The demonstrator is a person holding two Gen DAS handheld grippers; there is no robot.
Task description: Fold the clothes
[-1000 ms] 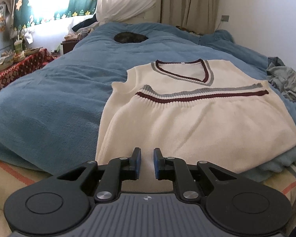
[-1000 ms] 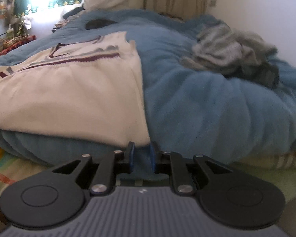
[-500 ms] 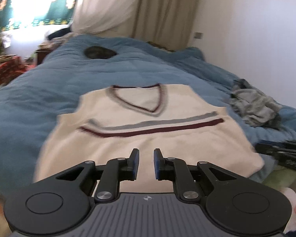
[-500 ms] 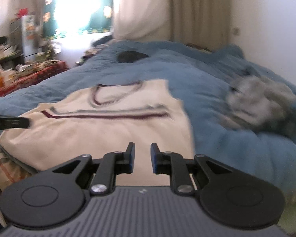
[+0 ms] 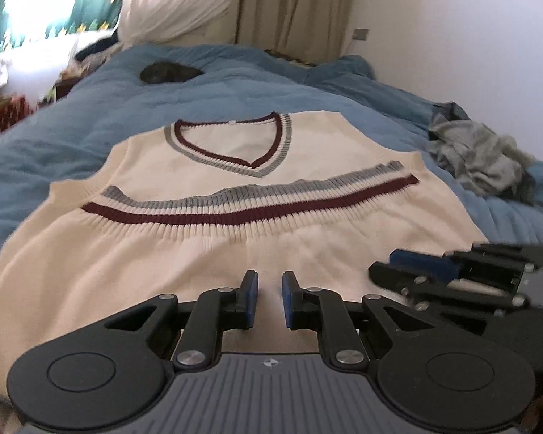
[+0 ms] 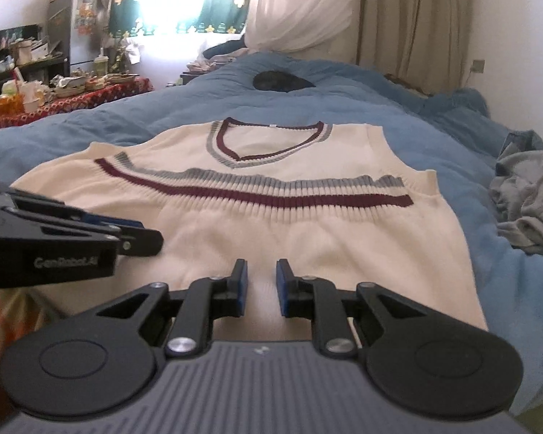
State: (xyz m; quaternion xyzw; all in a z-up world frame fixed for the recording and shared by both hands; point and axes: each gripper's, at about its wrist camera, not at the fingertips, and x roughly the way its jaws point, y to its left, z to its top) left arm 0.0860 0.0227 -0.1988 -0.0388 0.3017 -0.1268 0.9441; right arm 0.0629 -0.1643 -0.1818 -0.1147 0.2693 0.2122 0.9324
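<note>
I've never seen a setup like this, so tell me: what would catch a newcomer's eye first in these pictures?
First, the cream vest with its maroon and grey chest stripes and V-neck, spread flat in the middle of the blue blanket. Next, the two black grippers low in front of it: the left gripper and the right gripper, side by side over the vest's near hem, each with a narrow empty gap between its blue pads. A crumpled grey garment lies to the right.

Daylit; window (image 6: 170, 0) blown out to glare. Fisheye bends edges, corners vignette dark. Mild motion blur at margins.
</note>
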